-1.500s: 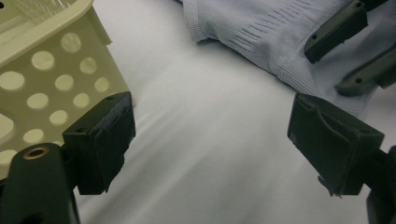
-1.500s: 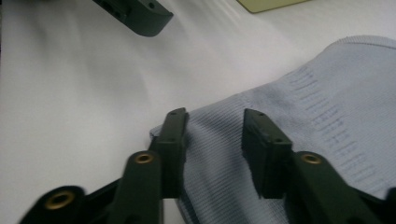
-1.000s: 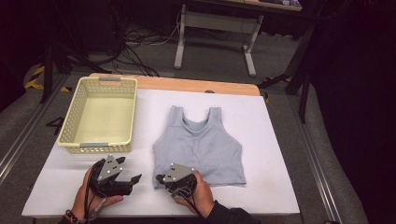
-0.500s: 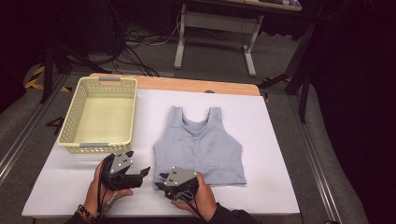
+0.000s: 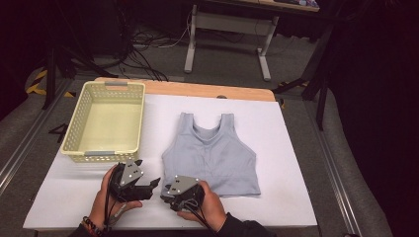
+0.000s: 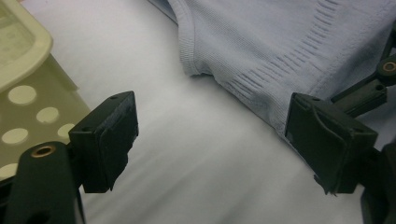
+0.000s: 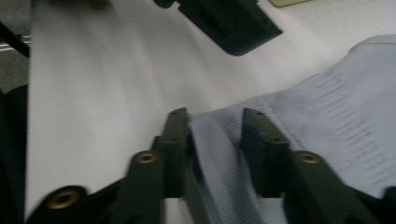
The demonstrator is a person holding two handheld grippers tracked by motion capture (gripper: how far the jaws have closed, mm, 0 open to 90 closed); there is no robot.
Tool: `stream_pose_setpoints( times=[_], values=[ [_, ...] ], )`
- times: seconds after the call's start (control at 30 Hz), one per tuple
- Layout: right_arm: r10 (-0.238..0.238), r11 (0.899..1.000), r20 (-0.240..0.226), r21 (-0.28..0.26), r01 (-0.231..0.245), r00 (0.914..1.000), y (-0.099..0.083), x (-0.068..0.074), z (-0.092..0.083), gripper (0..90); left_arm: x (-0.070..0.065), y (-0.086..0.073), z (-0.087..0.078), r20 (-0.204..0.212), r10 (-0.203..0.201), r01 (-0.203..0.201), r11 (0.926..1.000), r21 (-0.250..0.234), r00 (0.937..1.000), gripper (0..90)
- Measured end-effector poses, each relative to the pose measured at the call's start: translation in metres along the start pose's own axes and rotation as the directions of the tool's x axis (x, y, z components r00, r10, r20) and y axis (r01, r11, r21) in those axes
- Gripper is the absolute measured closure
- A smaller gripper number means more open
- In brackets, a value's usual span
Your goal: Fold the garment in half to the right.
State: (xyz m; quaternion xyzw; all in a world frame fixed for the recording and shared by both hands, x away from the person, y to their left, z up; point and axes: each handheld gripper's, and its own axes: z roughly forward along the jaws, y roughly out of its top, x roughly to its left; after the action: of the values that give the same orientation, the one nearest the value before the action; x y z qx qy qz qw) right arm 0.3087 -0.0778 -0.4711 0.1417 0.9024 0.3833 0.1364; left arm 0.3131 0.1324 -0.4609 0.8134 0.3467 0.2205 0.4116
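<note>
Right claw (image 7: 212,122) just closing around near-left hem corner of grey top (image 5: 212,155), grip not yet firm; left claw (image 6: 212,135) apart over bare desk (image 5: 291,143). Risk: shallow bite, knit slipping out on lift.

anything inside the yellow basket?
Nothing visible inside the basket: its pale floor lies bare in the high view. The near wall hides a thin strip of floor just behind it.

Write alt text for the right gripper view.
The right gripper has the corner hem of a pale blue cropped top between its two black jaws, on a white table cover. One jaw of the left gripper juts in at the top.
</note>
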Motion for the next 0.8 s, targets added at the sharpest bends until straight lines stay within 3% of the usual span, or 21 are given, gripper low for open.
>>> stream_pose_setpoints(
  times=[0.07, 0.13, 0.27, 0.33, 0.43, 0.53, 0.63, 0.73, 0.8],
  values=[
    [0.002, 1.000, 0.009, 0.000, -0.002, 1.0000, -0.001, -0.004, 0.000, 80.1, 0.000, 0.001, 0.003, -0.010, 0.005, -0.005, 1.0000, 0.005, 0.9999, 18.2],
    [0.003, 1.000, 0.005, -0.010, -0.003, 1.0000, -0.002, -0.006, -0.001, 82.0, -0.001, 0.004, 0.007, -0.015, 0.003, -0.003, 1.0000, 0.007, 0.9999, 19.2],
    [-0.069, 0.997, 0.051, -0.020, 0.070, 0.9963, -0.005, 0.004, -0.003, 82.7, -0.006, 0.011, 0.017, -0.020, 0.015, -0.014, 0.9997, 0.019, 0.9997, 20.8],
    [-0.092, 0.995, 0.055, -0.031, 0.094, 0.9942, -0.006, 0.007, -0.004, 82.7, -0.007, 0.013, 0.022, -0.015, 0.007, -0.006, 0.9997, 0.024, 0.9999, 22.3],
    [-0.112, 0.993, 0.053, -0.030, 0.114, 0.9922, -0.007, 0.008, -0.004, 82.6, -0.004, 0.018, 0.029, 0.024, -0.017, 0.016, 0.9991, 0.039, 0.9996, 30.4],
    [-0.094, 0.995, 0.050, -0.033, 0.096, 0.9943, -0.007, 0.008, -0.005, 82.6, -0.001, 0.024, 0.034, 0.031, -0.053, 0.052, 0.9976, 0.046, 0.9981, 41.2],
    [-0.095, 0.995, 0.055, -0.033, 0.097, 0.9940, -0.007, 0.008, -0.005, 82.6, 0.000, 0.026, 0.044, 0.015, -0.070, 0.069, 0.9957, 0.061, 0.9974, 40.9],
    [-0.103, 0.994, 0.063, -0.033, 0.105, 0.9927, -0.007, 0.010, -0.005, 82.6, -0.001, 0.027, 0.054, 0.015, -0.052, 0.050, 0.9942, 0.095, 0.9986, 40.0],
    [-0.102, 0.994, 0.061, -0.036, 0.105, 0.9929, -0.007, 0.009, -0.006, 82.6, 0.000, 0.028, 0.059, 0.027, -0.073, 0.070, 0.9914, 0.111, 0.9970, 39.5]
  ],
)
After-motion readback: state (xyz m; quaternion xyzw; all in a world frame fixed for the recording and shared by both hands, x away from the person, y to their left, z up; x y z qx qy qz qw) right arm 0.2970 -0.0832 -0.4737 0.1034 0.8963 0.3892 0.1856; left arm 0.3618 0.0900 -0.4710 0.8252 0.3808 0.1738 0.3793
